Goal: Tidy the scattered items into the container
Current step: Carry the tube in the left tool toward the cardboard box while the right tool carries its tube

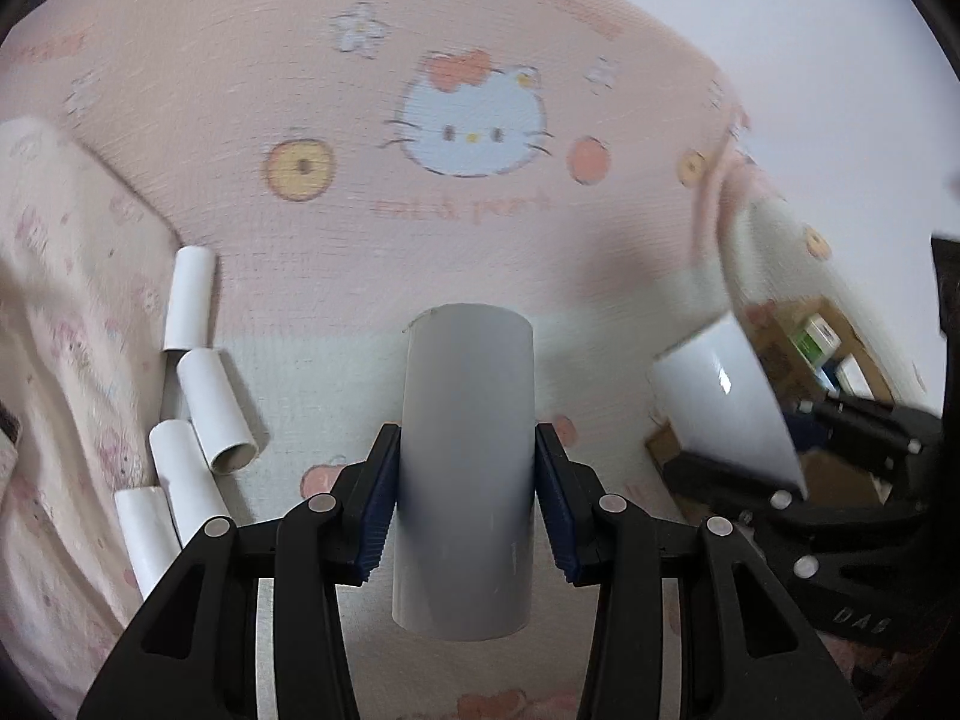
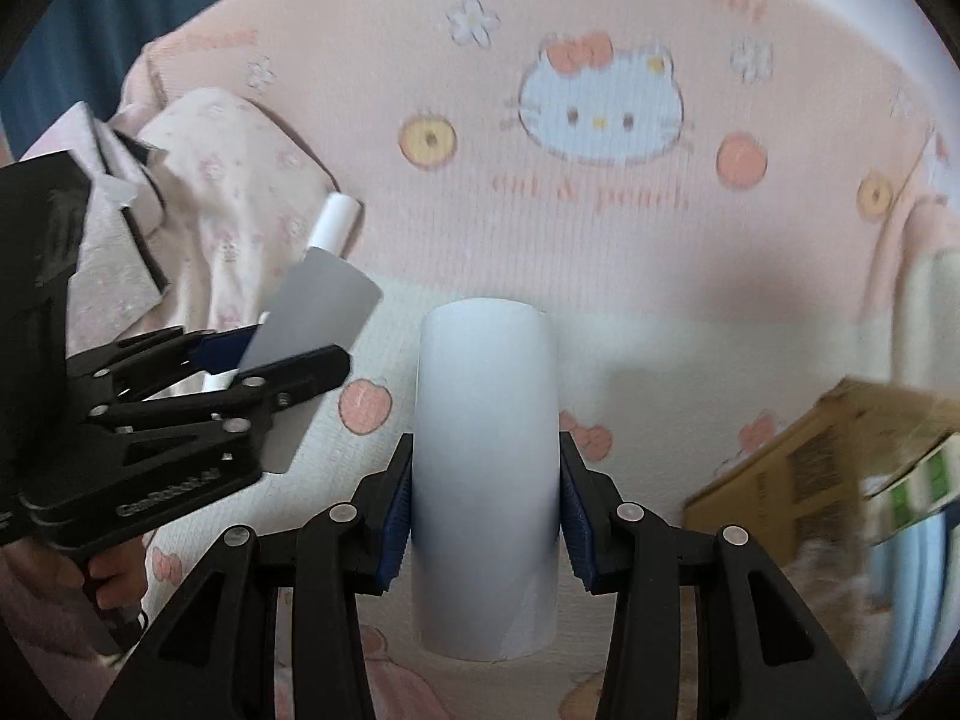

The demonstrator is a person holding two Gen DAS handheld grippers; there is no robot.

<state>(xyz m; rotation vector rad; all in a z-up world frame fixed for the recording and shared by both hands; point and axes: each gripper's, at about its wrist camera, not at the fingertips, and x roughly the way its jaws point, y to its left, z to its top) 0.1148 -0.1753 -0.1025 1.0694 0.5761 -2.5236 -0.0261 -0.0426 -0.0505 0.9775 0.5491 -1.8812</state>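
Observation:
My left gripper (image 1: 467, 474) is shut on a white cardboard tube (image 1: 465, 468), held above a pink Hello Kitty blanket (image 1: 468, 120). My right gripper (image 2: 485, 498) is shut on a second white tube (image 2: 485, 480). The right gripper and its tube show in the left wrist view (image 1: 726, 396); the left gripper and its tube show in the right wrist view (image 2: 312, 312). Several more white tubes (image 1: 210, 408) lie in a row on the blanket at the left, beside a floral cloth (image 1: 66, 312). One of them shows in the right wrist view (image 2: 333, 222).
A cardboard box (image 2: 804, 462) with small cartons inside sits at the blanket's right edge; it also shows in the left wrist view (image 1: 828, 348). A crumpled floral cloth (image 2: 234, 192) lies at the left. A white wall is behind the blanket.

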